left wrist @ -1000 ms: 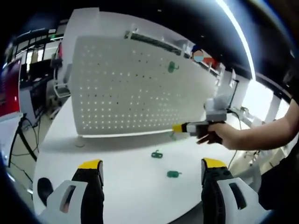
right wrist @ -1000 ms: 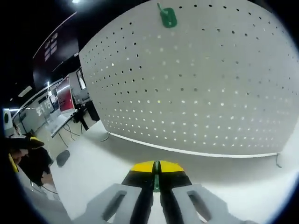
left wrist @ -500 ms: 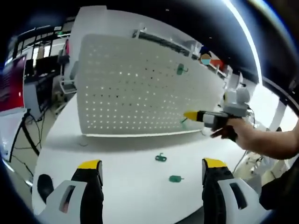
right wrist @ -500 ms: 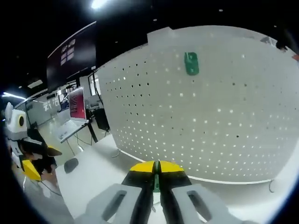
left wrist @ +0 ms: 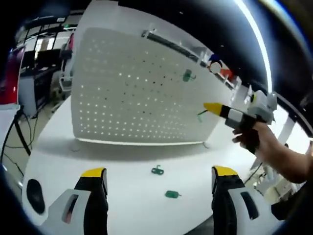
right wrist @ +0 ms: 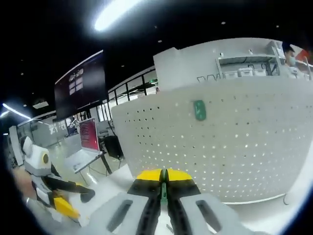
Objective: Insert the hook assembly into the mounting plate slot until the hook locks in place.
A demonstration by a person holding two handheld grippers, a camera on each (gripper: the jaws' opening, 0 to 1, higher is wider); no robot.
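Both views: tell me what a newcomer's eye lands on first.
The white pegboard stands upright on the white table, with one green hook already hung high on it. In the left gripper view the right gripper is raised in front of the board, shut on another green hook. Two more hooks lie loose on the table, ahead of the open left gripper.

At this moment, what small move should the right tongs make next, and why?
Probably ease the right tongs forward toward the white pegboard. They are shut on a green hook, which is apart from the board, where one mounted hook hangs. Two spare hooks lie on the table; the left tongs are open.
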